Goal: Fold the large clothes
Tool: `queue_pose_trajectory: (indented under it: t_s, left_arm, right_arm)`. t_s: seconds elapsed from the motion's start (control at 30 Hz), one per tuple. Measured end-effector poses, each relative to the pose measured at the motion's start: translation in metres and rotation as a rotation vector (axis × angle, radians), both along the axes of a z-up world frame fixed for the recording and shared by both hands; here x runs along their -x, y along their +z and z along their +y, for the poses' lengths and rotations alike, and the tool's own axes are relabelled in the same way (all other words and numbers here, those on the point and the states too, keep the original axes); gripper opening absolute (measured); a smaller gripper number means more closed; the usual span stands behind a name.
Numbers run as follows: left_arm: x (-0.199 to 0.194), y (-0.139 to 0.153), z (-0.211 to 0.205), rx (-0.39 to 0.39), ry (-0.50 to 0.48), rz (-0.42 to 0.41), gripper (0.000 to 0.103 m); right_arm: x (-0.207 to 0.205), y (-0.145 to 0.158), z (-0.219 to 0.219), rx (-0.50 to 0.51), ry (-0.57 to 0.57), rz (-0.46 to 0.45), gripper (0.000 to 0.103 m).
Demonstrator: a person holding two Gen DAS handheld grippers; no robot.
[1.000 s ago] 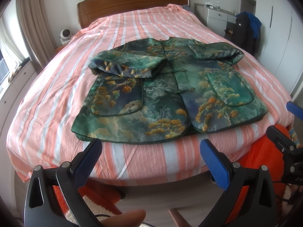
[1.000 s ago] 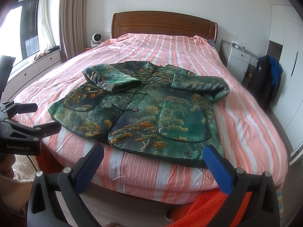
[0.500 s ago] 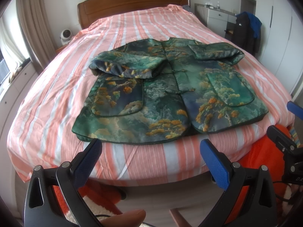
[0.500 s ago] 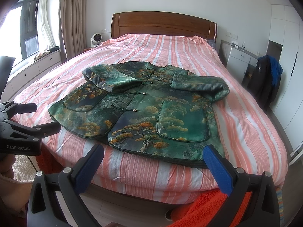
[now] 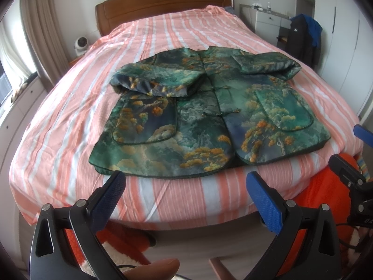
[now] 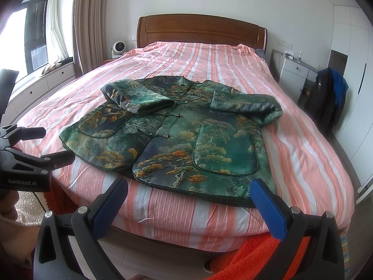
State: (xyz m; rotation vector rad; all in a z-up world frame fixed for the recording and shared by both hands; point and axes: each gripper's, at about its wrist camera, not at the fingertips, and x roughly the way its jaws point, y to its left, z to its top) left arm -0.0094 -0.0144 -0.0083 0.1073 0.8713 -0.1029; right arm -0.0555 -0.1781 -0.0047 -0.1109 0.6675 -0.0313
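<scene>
A green padded jacket [image 5: 209, 121] with orange tree print lies flat, front up, near the foot of the bed; it also shows in the right wrist view [image 6: 172, 133]. Both sleeves are folded in across the chest. My left gripper [image 5: 186, 198] is open and empty, off the foot of the bed, short of the jacket's hem. My right gripper [image 6: 188, 200] is open and empty, also short of the hem, to the right of the left one. Each gripper's body shows at the edge of the other's view.
The bed has a pink and white striped sheet [image 5: 163, 39] and a wooden headboard [image 6: 200, 30]. An orange rug [image 6: 251, 254] lies at the foot. A dark coat [image 6: 326, 98] hangs by white cabinets on the right. A small white fan [image 6: 117, 47] stands at the left.
Both grippers have barely shifted; the left view has crept slightly forward. The jacket has not moved.
</scene>
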Motion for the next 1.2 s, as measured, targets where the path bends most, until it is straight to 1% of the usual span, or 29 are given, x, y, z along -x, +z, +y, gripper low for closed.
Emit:
queue_pose_trajectory:
  t_s: [0.57, 0.67, 1.2]
  left_arm:
    - [-0.0018, -0.0009, 0.004, -0.005, 0.001, -0.004, 0.103]
    - [-0.0031, -0.002, 0.0097, -0.008, 0.002, -0.006, 0.103]
    - [-0.0035, -0.0031, 0.006, -0.013, 0.004, 0.001, 0.103]
  right_arm:
    - [-0.001, -0.0002, 0.0003, -0.001, -0.005, -0.003, 0.103]
    - [-0.0024, -0.0007, -0.0005, -0.006, -0.011, -0.005, 0.103]
    - [-0.0036, -0.0019, 0.0007, 0.001, -0.002, 0.0, 0.103]
